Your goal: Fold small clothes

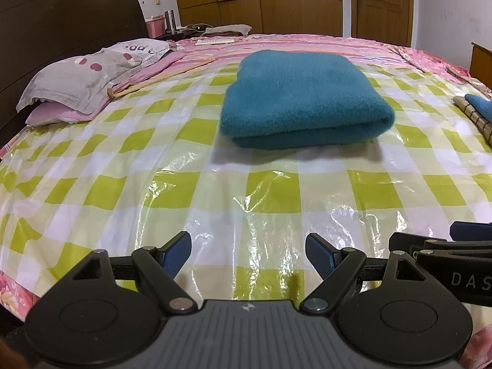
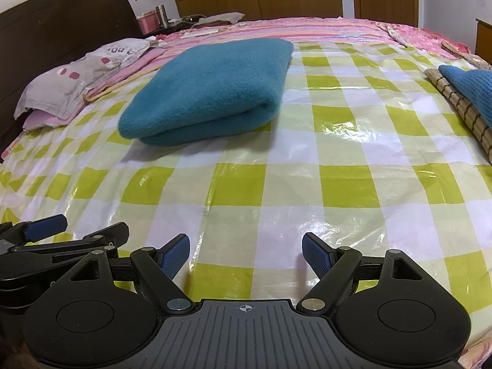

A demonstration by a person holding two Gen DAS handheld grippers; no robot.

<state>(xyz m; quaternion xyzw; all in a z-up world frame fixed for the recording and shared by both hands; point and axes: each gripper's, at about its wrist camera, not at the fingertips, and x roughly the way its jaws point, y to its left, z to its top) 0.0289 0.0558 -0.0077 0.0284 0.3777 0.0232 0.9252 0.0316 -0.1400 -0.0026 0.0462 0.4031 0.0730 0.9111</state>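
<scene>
folded teal cloth (image 1: 304,98) at 12 o'clock from left gripper (image 1: 248,253), 11 o'clock from right gripper (image 2: 246,253); long axis running away; jaws released, holding nothing; left nearer.

Left gripper (image 1: 248,253) and right gripper (image 2: 246,253) were level, side by side, jaws spread wide, holding nothing.

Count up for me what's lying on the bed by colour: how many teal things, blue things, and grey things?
Teal: 1, the folded teal cloth on the green checked sheet
Blue: 1, the blue knit garment on the woven mat at the right edge
Grey: 1, the grey spotted pillow by the headboard
Total: 3
</scene>
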